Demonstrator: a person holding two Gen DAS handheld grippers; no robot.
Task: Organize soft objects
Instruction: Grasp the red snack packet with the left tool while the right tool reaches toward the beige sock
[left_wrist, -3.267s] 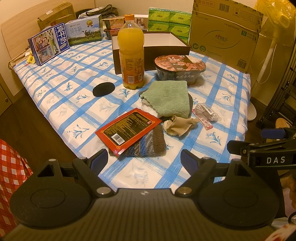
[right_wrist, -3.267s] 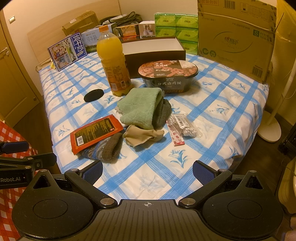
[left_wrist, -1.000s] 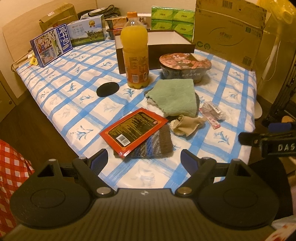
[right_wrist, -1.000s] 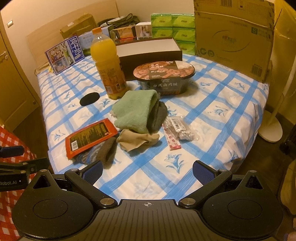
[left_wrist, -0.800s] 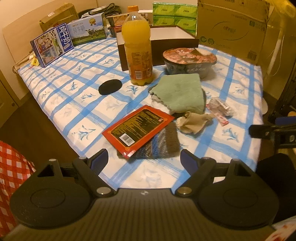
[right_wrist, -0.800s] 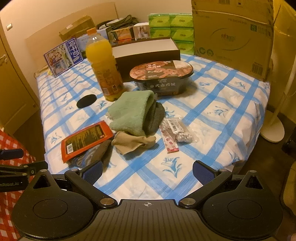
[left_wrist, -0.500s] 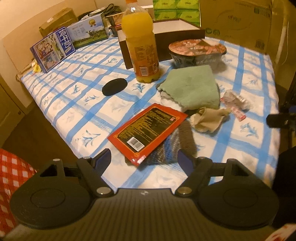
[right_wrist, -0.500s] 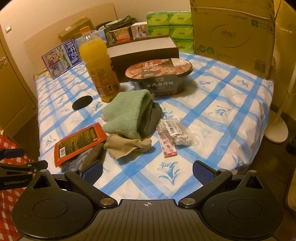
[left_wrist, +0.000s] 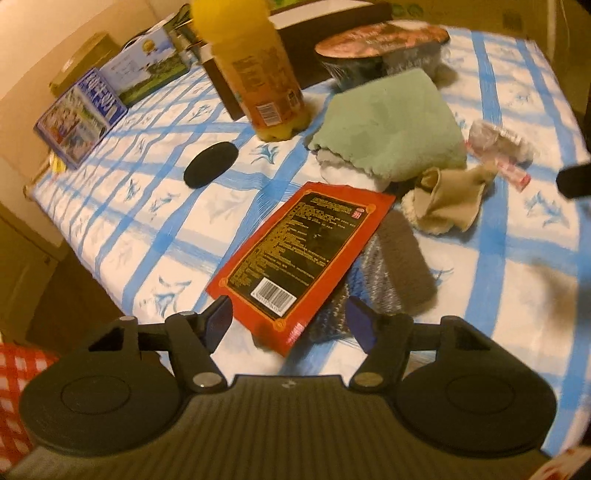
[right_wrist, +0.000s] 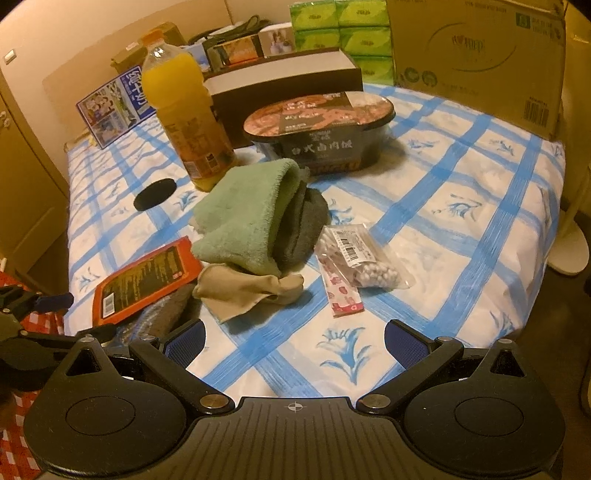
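A folded green towel lies mid-table on a dark grey cloth. A beige sock lies just in front of it. A grey striped knit piece lies partly under a red snack packet. My left gripper is open, its fingers on either side of the packet's near corner and the knit piece's end. My right gripper is open and empty above the table's front edge.
An orange juice bottle, an instant noodle bowl, a brown box, a black disc and a bag of small beads stand on the blue-checked cloth. Cartons line the back.
My left gripper has moved forward and down to the red packet and knit piece, jaws somewhat narrower. My right gripper has crept forward toward the sock and towel.
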